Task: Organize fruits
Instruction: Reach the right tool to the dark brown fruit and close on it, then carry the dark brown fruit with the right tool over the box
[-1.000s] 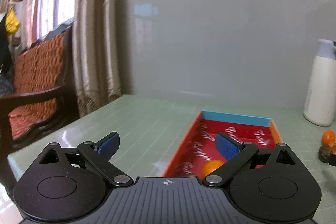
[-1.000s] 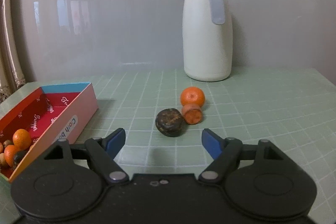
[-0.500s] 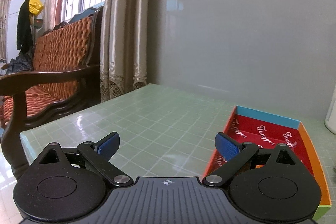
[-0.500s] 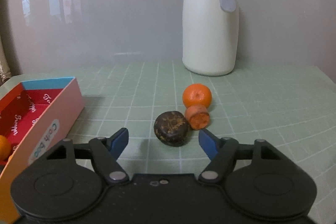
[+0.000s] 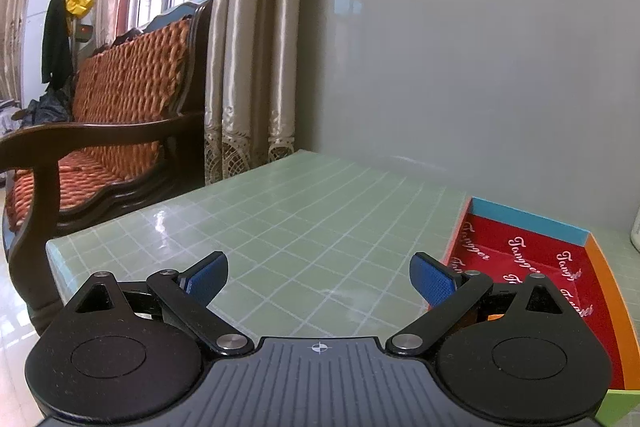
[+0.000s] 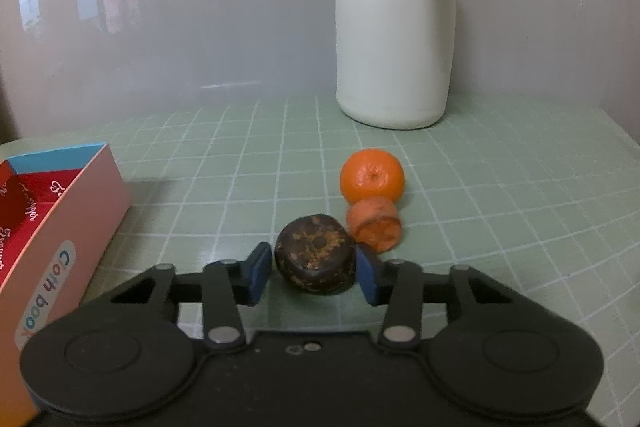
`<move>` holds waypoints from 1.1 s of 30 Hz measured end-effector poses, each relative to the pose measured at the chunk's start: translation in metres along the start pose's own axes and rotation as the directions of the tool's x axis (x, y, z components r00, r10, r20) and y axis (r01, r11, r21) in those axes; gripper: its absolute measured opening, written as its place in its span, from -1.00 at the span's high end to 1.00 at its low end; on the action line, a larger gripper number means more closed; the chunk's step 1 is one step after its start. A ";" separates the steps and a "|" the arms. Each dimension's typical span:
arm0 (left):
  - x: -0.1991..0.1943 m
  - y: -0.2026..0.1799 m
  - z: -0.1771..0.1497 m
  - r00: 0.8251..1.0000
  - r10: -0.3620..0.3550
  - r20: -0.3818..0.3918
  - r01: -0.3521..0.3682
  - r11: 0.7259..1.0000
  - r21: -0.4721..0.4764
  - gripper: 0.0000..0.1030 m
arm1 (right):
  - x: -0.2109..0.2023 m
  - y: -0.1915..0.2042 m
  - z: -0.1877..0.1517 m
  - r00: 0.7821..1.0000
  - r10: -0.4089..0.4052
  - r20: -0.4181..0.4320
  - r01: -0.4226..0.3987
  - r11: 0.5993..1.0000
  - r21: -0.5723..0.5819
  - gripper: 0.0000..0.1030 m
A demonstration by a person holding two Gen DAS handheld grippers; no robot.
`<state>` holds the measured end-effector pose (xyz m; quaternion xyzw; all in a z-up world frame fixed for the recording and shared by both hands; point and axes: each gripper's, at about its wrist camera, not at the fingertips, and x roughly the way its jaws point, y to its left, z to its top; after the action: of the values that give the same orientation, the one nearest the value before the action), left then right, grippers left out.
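Your right gripper (image 6: 315, 273) has its pads on either side of the dark fruit (image 6: 316, 253) on the table (image 6: 500, 211); the right pad looks to be touching, the left may stand just off, so whether it grips I cannot tell. Just behind lies an orange piece (image 6: 374, 224), then a whole orange (image 6: 372, 175), touching each other. The jug (image 6: 394, 27) stands by the wall. Your left gripper (image 5: 319, 277) is spread wide, holding nothing, with the box (image 5: 600, 267) to its right.
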<state>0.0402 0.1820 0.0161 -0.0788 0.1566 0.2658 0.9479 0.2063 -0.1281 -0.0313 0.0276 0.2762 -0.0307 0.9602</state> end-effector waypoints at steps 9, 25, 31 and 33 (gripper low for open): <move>0.001 0.003 -0.002 1.000 0.008 -0.016 -0.008 1.000 -0.015 -0.88 | -0.016 0.005 -0.003 0.999 0.030 0.043 -0.029 0.999 -0.027 0.20; -0.002 0.022 -0.002 0.999 0.051 -0.016 -0.051 0.998 -0.040 -0.88 | -0.064 0.032 0.004 0.970 0.207 0.124 -0.197 0.976 -0.091 0.20; -0.003 0.037 -0.002 0.997 0.073 -0.021 -0.074 0.995 -0.064 -0.88 | -0.084 0.058 0.003 0.943 0.302 0.139 -0.278 0.946 -0.169 0.20; -0.003 0.042 -0.002 0.997 0.080 -0.020 -0.081 0.994 -0.070 -0.88 | -0.088 0.069 0.001 0.930 0.344 0.129 -0.316 0.928 -0.198 0.20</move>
<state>0.0147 0.2159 0.0125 -0.1081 0.1582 0.3085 0.9317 0.1379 -0.0556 0.0189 -0.0127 0.1907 0.1536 0.9695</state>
